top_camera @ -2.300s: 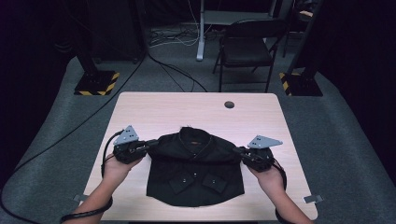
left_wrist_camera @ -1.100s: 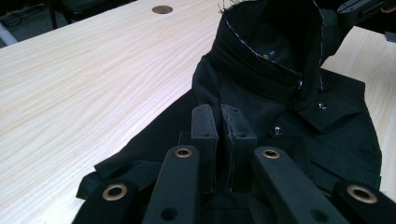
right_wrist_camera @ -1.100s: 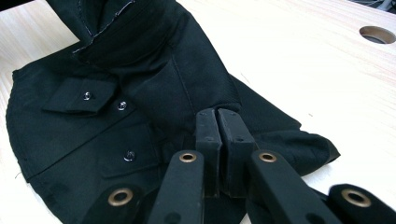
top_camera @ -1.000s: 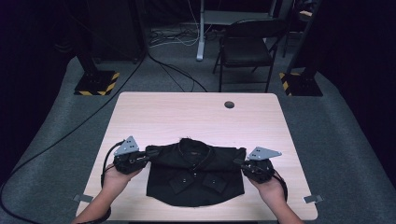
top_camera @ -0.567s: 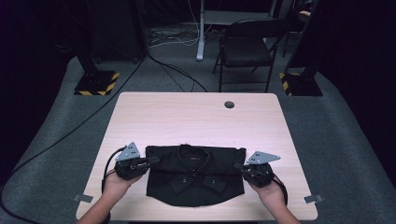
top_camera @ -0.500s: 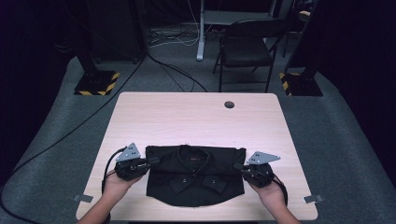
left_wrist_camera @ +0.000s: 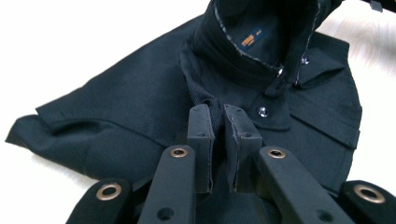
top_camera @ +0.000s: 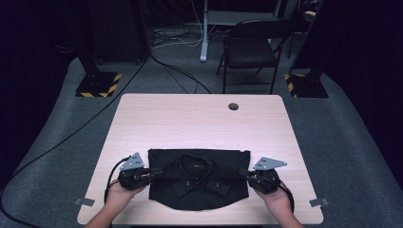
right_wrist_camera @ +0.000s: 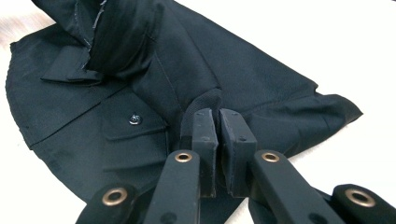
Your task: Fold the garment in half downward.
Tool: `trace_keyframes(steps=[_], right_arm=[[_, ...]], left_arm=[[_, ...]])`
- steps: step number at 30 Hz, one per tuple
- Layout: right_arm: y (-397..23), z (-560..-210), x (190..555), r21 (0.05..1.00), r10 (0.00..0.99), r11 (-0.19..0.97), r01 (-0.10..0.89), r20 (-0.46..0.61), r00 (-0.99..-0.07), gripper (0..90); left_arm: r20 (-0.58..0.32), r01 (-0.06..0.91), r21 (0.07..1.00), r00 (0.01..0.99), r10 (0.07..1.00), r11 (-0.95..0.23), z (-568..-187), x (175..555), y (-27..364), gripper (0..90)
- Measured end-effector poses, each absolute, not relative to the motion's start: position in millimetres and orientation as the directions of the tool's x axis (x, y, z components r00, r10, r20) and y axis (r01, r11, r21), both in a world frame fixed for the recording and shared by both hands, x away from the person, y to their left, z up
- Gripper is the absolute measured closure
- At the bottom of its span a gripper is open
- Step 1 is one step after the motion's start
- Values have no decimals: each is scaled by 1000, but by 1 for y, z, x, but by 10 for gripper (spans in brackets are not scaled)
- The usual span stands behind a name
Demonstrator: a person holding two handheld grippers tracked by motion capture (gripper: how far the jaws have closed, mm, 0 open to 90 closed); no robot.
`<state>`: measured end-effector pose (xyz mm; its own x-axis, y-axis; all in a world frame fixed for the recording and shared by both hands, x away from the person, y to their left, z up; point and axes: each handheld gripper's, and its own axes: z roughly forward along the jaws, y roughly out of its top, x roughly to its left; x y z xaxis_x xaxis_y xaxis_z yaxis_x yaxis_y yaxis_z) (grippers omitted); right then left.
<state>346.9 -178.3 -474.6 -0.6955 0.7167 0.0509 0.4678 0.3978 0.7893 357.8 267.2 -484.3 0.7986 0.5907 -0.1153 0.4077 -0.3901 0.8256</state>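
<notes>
Black shirt [top_camera: 199, 179] lies folded at the near edge of our table [top_camera: 199, 121]. At its left side, our left gripper [top_camera: 153, 174] pinches a fold of cloth, jaws just easing apart a touch; at its right side, our right gripper [top_camera: 243, 174] does likewise. Bare wood stretches beyond, broken only by a cable hole [top_camera: 233, 106]; a chair [top_camera: 249, 47] stands well back.

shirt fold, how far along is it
Done: the shirt lies on the table near the front edge as a flat rectangle, collar up and sleeves tucked away. In hand: the left tongs and right tongs each pinch a ridge of cloth at its sides; both have just begun to ease open. Left: probably letting go, then perhaps folding the curved hem under.
</notes>
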Motion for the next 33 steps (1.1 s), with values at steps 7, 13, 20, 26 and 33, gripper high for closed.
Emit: trace_keyframes(steps=[7,13,20,26,33], right_arm=[[-181,-479,343,785,719,393,479,62,-692,837],[-181,-481,340,784,722,386,486,71,-688,831],[-184,-483,329,781,726,380,496,81,-683,787],[-189,-480,318,780,721,384,494,81,-688,663],[-181,-484,318,778,704,383,498,104,-703,466]], left_arm=[[-126,426,810,798,589,-404,-490,353,271,780],[-129,437,801,794,594,-410,-494,350,274,780],[-136,442,797,795,592,-411,-494,341,276,744],[-122,434,808,785,607,-399,-489,332,279,511],[-136,455,805,765,630,-380,-491,336,277,318]])
